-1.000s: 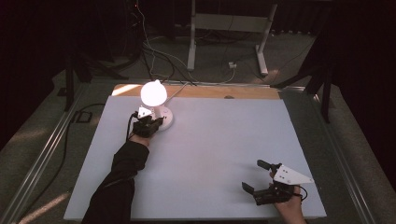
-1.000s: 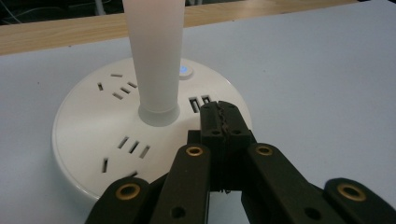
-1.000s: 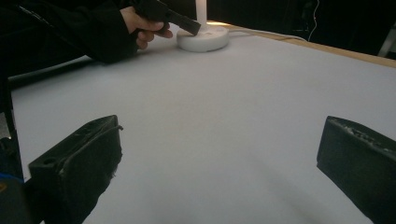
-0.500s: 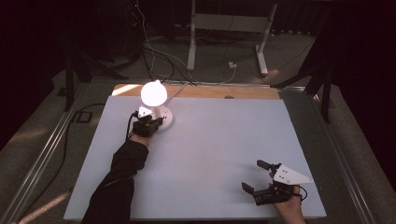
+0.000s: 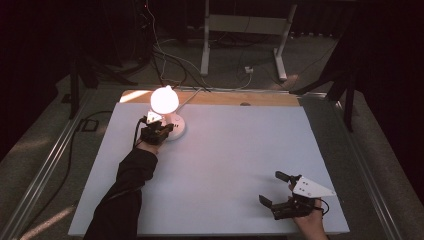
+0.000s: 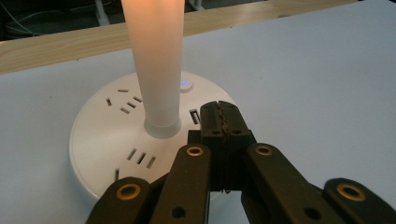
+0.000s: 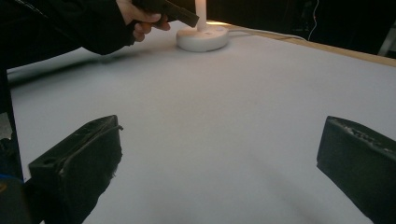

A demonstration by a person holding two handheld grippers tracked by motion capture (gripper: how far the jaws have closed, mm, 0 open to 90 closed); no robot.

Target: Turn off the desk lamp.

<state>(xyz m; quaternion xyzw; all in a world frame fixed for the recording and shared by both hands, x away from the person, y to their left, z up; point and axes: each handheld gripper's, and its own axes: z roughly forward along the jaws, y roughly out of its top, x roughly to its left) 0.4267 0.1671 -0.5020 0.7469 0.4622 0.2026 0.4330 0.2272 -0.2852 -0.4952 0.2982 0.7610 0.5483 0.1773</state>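
— How many lamps do we count on the table (image 5: 220, 165)?

— We count one lamp (image 5: 165, 100), lit, standing on one round white base (image 6: 107, 140).

— And on that base?

— We see one small blue light (image 6: 186, 84) and several groups of socket slots; we can't count them all, since the stem and the jaws hide some.

— Grippers?

— We count two: the left gripper (image 5: 159, 131) and the right gripper (image 5: 277, 192), each with two black jaws.

— Tables?

— One.
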